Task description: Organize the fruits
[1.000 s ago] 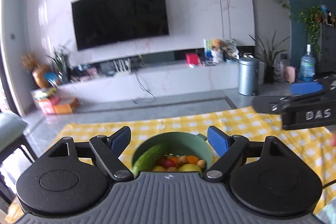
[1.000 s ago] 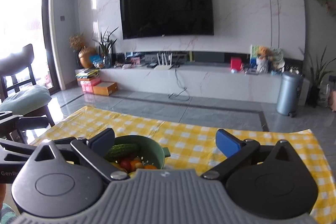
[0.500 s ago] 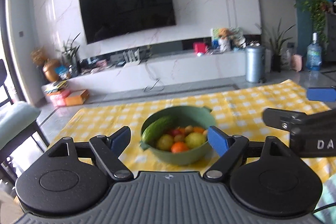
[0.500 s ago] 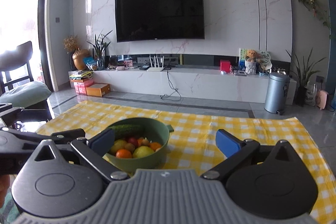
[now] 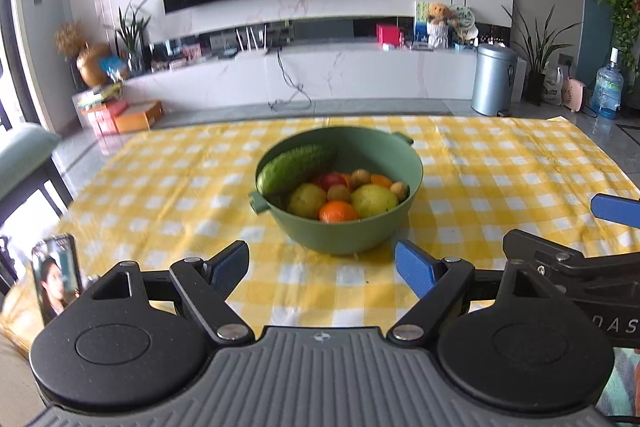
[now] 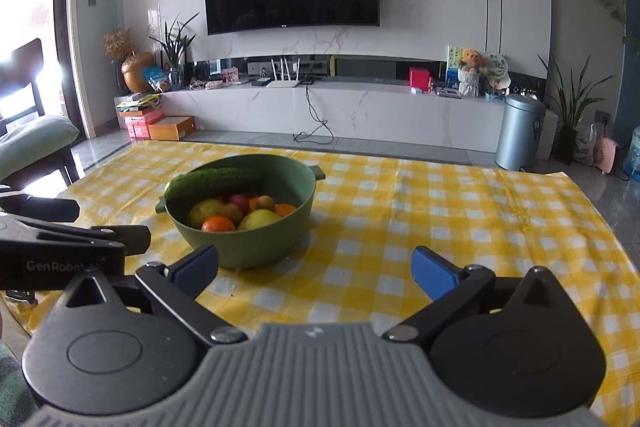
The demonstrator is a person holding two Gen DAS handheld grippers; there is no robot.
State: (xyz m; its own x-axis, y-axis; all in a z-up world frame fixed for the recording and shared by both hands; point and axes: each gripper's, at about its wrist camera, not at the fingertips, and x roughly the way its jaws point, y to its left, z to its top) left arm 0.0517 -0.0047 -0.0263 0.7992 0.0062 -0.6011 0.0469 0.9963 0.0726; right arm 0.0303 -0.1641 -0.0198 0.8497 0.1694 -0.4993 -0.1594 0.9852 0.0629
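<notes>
Left gripper (image 5: pixel 322 265): its blue-padded fingers are standing spread wide with nothing between them, hovering over the near part of the cloth, short of the bowl.
Right gripper (image 6: pixel 315 269): its fingers are also standing wide apart and gripping nothing, pointing past the bowl's right side.
Bowl (image 5: pixel 348 237): a green bowl with small side handles is sitting on the cloth, apart from both tools.
Cucumber (image 5: pixel 296 167): it is lying tilted along the bowl's left rim, resting on the other fruit.
Fruit: an orange (image 5: pixel 338 211) is sitting at the near side, with two yellow-green pieces flanking it; one of them, a lemon (image 5: pixel 374 200), is lying to its right. A red piece and some small brown ones are lying behind.
Tablecloth (image 5: pixel 500 171): a yellow-and-white check cloth is covering the surface.
Phone (image 5: pixel 57 277): it is standing upright at the cloth's near left edge, with its screen lit.
</notes>
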